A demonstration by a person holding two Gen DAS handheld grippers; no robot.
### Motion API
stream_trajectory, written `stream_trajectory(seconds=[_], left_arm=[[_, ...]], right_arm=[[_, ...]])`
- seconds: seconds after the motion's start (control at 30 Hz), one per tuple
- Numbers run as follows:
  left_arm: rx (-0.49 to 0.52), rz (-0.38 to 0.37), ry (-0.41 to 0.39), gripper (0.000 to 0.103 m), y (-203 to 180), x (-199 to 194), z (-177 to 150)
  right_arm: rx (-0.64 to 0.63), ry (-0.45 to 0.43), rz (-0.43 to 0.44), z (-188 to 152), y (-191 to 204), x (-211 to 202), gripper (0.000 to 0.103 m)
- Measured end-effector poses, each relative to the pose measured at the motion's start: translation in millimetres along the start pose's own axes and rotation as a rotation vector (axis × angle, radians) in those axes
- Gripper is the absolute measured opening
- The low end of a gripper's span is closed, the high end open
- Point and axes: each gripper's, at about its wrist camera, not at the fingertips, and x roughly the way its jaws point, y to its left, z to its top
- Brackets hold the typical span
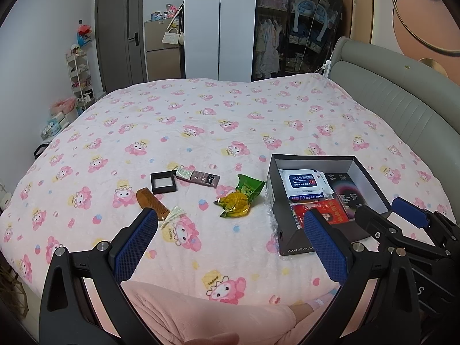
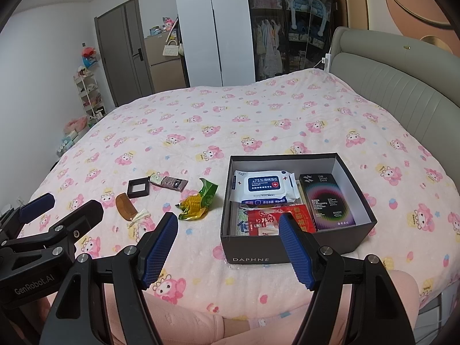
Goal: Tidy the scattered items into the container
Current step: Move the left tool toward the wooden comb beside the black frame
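Left wrist view: the left hand-held gripper [image 1: 234,241] has its blue-padded fingers spread wide, gripping nothing, above the near part of the bed with the pink cartoon-print blanket [image 1: 201,120]. The dark grey open cardboard box [image 1: 290,238] rests on the bed at right, and the right finger overlaps its near wall. Inside lie a white-and-blue pack of wet wipes [image 1: 306,184], a black printed carton [image 1: 346,192] and a red packet [image 1: 330,214]. Left of the box, on the blanket, lie a yellow-green crumpled plastic wrapper [image 1: 237,202], a brown sachet [image 1: 198,176], a black square frame [image 1: 163,182] and a brown wooden comb with a pale tassel [image 1: 151,202]. The right hand-held gripper [image 1: 382,215] enters at the right edge, its fingers apart.

Right wrist view: the right hand-held gripper [image 2: 228,247] is spread, empty, in front of the box [image 2: 250,254]. The wrapper [image 2: 198,202], sachet [image 2: 169,183], frame [image 2: 138,188] and comb [image 2: 125,205] lie outside the box, to its left. The left hand-held gripper [image 2: 61,205] shows at the left edge, its fingers apart.
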Motion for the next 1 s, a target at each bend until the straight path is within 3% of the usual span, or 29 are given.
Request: stream_trajectory(seconds=[0.27, 0.47, 0.67, 0.83, 1.0], left_arm=[[0.008, -0.022, 0.016, 0.102, 4.8, 15.2, 2.4], [0.005, -0.056, -0.006, 0.102, 26.8, 31.4, 32.0], [-0.039, -0.007, 0.007, 0.101, 64.6, 59.7, 58.2], [-0.146, 0.058, 0.114, 0.089, 109.1, 105.9, 47.7], [-0.403, 0.078, 0.283, 0.08, 175.6, 164.3, 17.9]], right_arm=[[-0.076, -0.024, 0.015, 26.7, 19.6, 22.0, 0.07], [-0.133, -0.042, 0.026, 46.7, 34.4, 38.6, 0.07], [-0.189, -0.026, 0.074, 67.0, 55.2, 70.0, 0.071], [-0.23, 0.059, 0.169, 67.5, 85.6, 122.6, 0.07], [-0.274, 0.182, 0.198, 45.0, 118.4, 183.5, 0.07]])
